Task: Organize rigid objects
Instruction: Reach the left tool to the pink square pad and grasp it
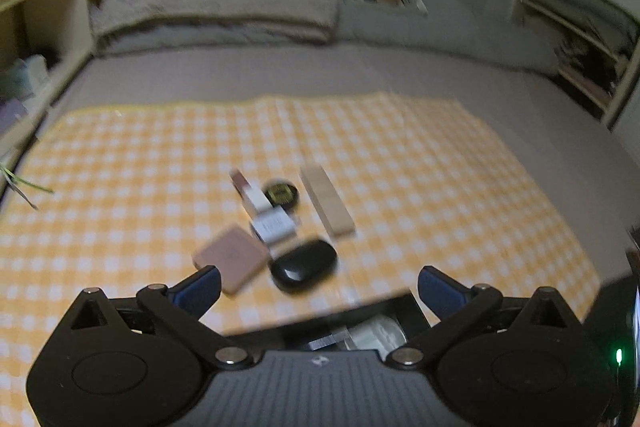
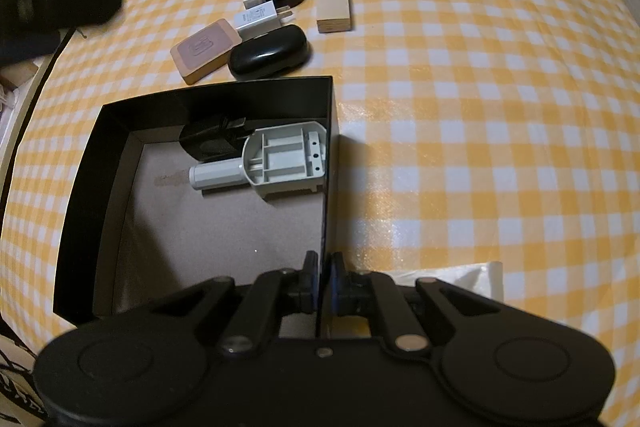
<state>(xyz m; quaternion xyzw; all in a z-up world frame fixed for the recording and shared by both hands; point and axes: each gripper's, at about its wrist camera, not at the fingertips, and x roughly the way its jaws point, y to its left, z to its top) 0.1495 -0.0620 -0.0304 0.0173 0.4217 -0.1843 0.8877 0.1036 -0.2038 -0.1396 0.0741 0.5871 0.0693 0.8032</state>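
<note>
Black box (image 2: 208, 99) wall is pinched edge-on between the closed right gripper (image 2: 323, 285) jaws. Left gripper (image 1: 318, 287) gapes wide, holding nothing; black case (image 1: 304, 264) lies just beyond, between its fingers.

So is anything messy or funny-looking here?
A little. The leftover things sit in a crooked huddle: the white charger leans over the black case and pink compact. Nothing looks broken or spilled. The right hand-held gripper pinches the black box's wall.
</note>
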